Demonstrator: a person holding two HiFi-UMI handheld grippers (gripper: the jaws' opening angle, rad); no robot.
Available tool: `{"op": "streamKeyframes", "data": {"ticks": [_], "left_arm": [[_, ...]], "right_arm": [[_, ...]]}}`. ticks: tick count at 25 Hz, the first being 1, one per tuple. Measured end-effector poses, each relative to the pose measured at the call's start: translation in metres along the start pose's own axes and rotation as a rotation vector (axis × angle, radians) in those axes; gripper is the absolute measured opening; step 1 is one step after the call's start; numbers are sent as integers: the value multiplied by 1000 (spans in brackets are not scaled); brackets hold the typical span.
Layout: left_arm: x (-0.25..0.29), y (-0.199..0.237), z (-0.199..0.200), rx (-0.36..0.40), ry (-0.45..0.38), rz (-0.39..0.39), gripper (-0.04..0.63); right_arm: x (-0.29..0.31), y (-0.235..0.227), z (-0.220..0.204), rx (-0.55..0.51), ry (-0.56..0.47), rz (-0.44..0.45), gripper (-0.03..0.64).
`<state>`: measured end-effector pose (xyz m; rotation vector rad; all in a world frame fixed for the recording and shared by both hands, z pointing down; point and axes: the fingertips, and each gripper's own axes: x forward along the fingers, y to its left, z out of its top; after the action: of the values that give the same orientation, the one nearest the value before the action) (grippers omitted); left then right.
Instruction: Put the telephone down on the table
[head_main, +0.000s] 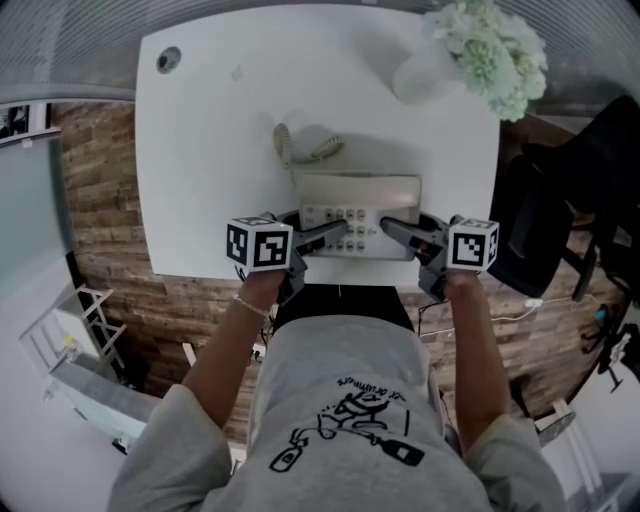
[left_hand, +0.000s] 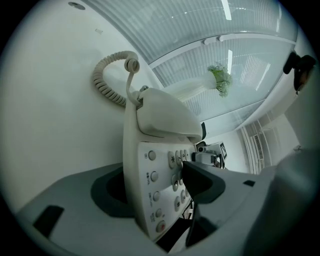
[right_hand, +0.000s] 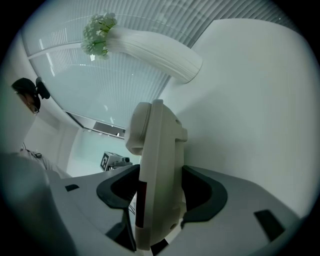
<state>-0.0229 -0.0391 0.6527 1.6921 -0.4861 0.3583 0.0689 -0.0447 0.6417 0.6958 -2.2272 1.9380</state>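
2 holds | L hand-held gripper (left_hand: 157, 187) / R hand-held gripper (right_hand: 160, 192): wide, clamping telephone (head_main: 360, 195)

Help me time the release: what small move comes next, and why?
Probably lower the telephone level until its base rests flat on the table. The left tool and the right tool clamp its sides, and I cannot tell that it is seated yet, so opening now seems risky.
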Motion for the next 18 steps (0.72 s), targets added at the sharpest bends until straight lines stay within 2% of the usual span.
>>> {"op": "streamKeyframes", "data": {"ticks": [7,18], "left_arm": [[0,3,1,26,-16,16,290],[1,2,1,76,-19,103,302]], "right_arm": [[2,-6,-2,12,-4,6,278],[1,-11,-4,22,-8,-5,281]]}}
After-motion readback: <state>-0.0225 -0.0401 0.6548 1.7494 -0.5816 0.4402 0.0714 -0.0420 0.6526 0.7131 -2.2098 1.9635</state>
